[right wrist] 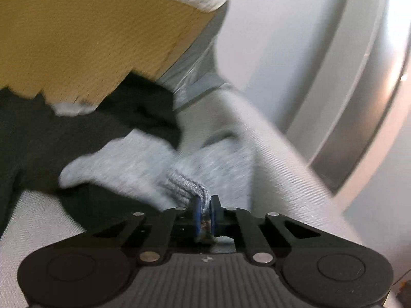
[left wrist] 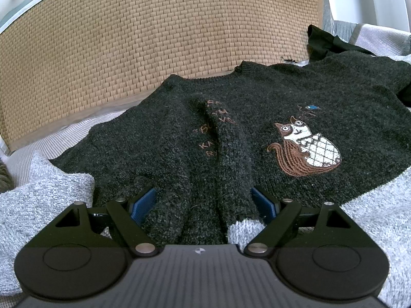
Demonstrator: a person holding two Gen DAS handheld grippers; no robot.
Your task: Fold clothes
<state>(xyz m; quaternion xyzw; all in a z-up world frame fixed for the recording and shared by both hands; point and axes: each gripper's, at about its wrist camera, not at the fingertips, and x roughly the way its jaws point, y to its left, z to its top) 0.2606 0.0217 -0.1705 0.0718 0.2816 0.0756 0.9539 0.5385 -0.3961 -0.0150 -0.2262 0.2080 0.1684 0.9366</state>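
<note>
dark squirrel sweater spread flat, grey knit bunched

A bed with a white ribbed cover carries the clothes. A light grey knit lies on the cover, and 1 dark sweater with an embroidered squirrel lies spread over both.

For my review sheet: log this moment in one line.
left tool: open, straddling dark sweater | right tool: shut on grey knit cuff | fold: not done
</note>
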